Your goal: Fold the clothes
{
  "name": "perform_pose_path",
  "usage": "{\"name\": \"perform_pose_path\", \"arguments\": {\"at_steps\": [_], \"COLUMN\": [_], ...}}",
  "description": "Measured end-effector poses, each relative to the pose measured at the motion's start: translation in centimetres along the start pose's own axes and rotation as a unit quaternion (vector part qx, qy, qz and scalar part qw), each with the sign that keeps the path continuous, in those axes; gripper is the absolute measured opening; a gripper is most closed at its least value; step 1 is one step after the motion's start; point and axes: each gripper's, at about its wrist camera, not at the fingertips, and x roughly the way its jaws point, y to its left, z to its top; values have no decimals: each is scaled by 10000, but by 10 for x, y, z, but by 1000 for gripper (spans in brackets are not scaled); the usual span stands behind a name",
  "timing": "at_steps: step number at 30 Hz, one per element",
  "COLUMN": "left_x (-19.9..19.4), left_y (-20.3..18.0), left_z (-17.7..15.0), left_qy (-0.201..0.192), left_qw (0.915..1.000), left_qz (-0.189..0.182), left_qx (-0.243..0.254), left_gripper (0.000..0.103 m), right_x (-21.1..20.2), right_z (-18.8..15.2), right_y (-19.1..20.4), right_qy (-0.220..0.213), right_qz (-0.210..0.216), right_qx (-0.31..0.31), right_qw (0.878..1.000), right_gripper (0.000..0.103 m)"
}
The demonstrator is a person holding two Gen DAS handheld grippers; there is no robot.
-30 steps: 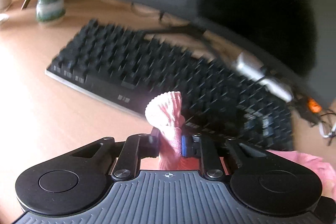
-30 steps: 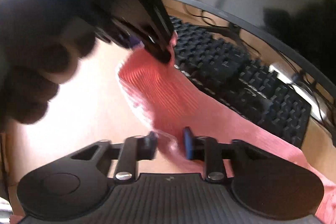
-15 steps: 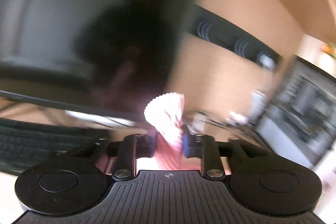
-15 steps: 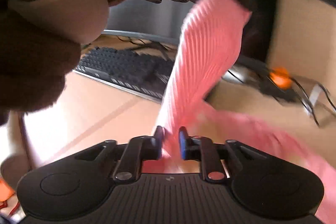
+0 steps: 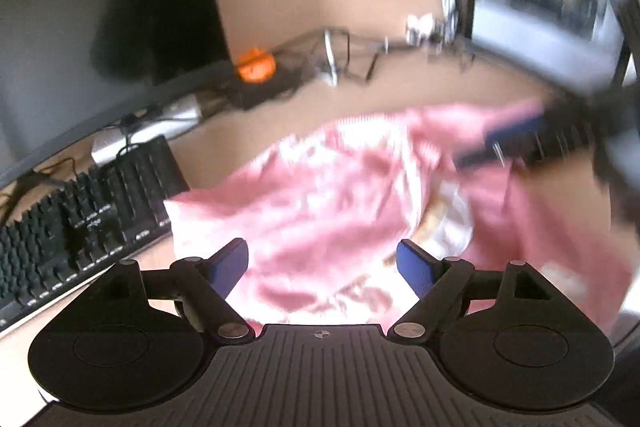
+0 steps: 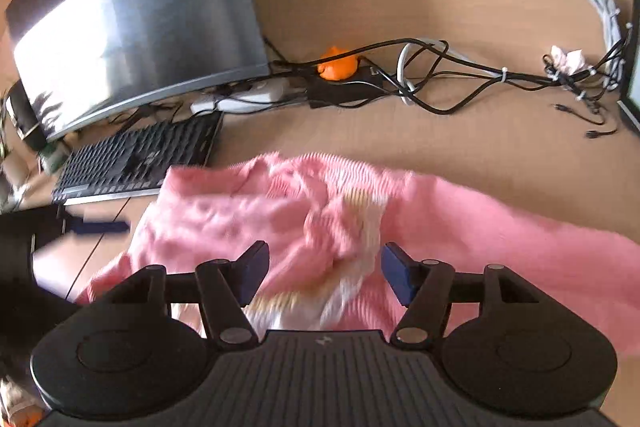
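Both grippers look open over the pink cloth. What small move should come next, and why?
Probably lower the left gripper onto the cloth's near-left corner and close on it. Both the left and the right gripper are open and hold nothing, and the cloth lies crumpled on the desk, so folding needs a fresh grip.

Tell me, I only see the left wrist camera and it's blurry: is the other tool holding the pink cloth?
Observer: No. The right tool is open, gripping nothing; the pink cloth lies on the desk.
Operator: What's the white blob by the wires?
Observer: It looks like crumpled white paper, caught among the black cables.
Operator: Is the screen on?
Observer: Cannot tell; the monitor shows only bright glare.
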Motion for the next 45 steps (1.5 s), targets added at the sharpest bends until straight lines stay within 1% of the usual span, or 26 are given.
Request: {"name": "perform_pose_path", "arguments": {"at_steps": [2, 4, 5, 6, 7, 8, 11, 13, 15, 17, 19, 20, 21, 22, 23, 24, 25, 26, 27, 28, 29, 31, 33, 38, 40, 45], "left_x": [17, 29, 34, 37, 37, 40, 24, 14, 13, 19, 33, 40, 48, 47, 42, 36, 28, 20, 11, 14, 17, 25, 33, 52, 63, 87], "left_y": [-12, -17, -17, -17, -16, -14, -3, -3, -6, -12, -18, -19, -20, -20, -20, -21, -23, -30, -37, -50, -63, -91, -118, -185, -197, -200], "left_z": [2, -2, -3, -4, -5, -4, 12, 26, 33, 35, 28, 25, 22, 22, 26, 31, 39, 48, 59, 62, 65, 70, 75, 87, 89, 98], "left_qy": [120, 265, 343, 403, 473, 532, 266, 21, -46, -2, 277, 444, 610, 660, 598, 481, 323, 114, -104, -148, -162, -191, -220, -290, -251, -97], "left_qw": [9991, 9975, 9967, 9958, 9946, 9937, 9947, 9953, 9966, 9979, 9985, 9983, 9977, 9974, 9978, 9984, 9989, 9994, 9991, 9987, 9980, 9952, 9906, 9712, 9676, 9677], "left_qz": [329, 548, 636, 734, 839, 932, 996, 967, 816, 651, 477, 373, 268, 210, 146, 48, -67, -221, -382, -482, -571, -749, -926, -1359, -1293, -1030], "left_qx": [250, 347, 372, 381, 381, 325, -8, -38, -75, -48, -18, -66, -115, -193, -257, -300, -330, -251, -154, 25, 217, 602, 986, 1936, 2154, 2299], "left_gripper": [86, 84, 69, 56, 26, 8, 8, 8, 9, 16, 17, 25, 29, 34, 42, 47, 59, 68, 73, 81, 84, 85, 85, 84, 84, 79], "right_x": [27, 44, 53, 61, 62, 61, 31, 9, -5, 3, 15, 9, 3, -2, -8, -16, -35, -52, -68, -84, -96, -118, -130, -145, -143, -121], "right_z": [9, 8, 7, 6, 6, 7, 24, 37, 43, 39, 34, 33, 33, 32, 31, 31, 33, 33, 31, 28, 24, 8, -6, -35, -41, -46], "right_y": [-1, -2, -2, -1, 2, 5, 9, 7, 2, -5, -13, -21, -28, -35, -43, -51, -64, -77, -90, -104, -115, -141, -161, -189, -195, -204], "right_qy": [13, 183, 330, 475, 516, 531, 62, -330, -554, -387, -113, -144, -176, -207, -238, -293, -452, -553, -641, -655, -643, -554, -443, -401, -400, -443], "right_qz": [70, 132, 213, 348, 474, 603, 765, 627, 372, 127, -49, -139, -230, -320, -411, -508, -651, -836, -1030, -1253, -1420, -1739, -1903, -2073, -2021, -1775], "right_qx": [14, -61, -52, -50, -126, -215, -452, -548, -685, -785, -809, -770, -732, -693, -655, -599, -465, -348, -229, -103, -4, 285, 604, 1175, 1273, 1423], "right_qw": [10000, 9997, 9992, 9983, 9975, 9965, 9960, 9960, 9954, 9961, 9966, 9968, 9969, 9969, 9967, 9965, 9958, 9943, 9924, 9899, 9878, 9828, 9789, 9704, 9702, 9728], "right_gripper": [63, 63, 60, 42, 27, 20, 18, 18, 18, 18, 26, 28, 29, 35, 41, 56, 66, 66, 66, 66, 66, 66, 66, 66, 67, 74]}}
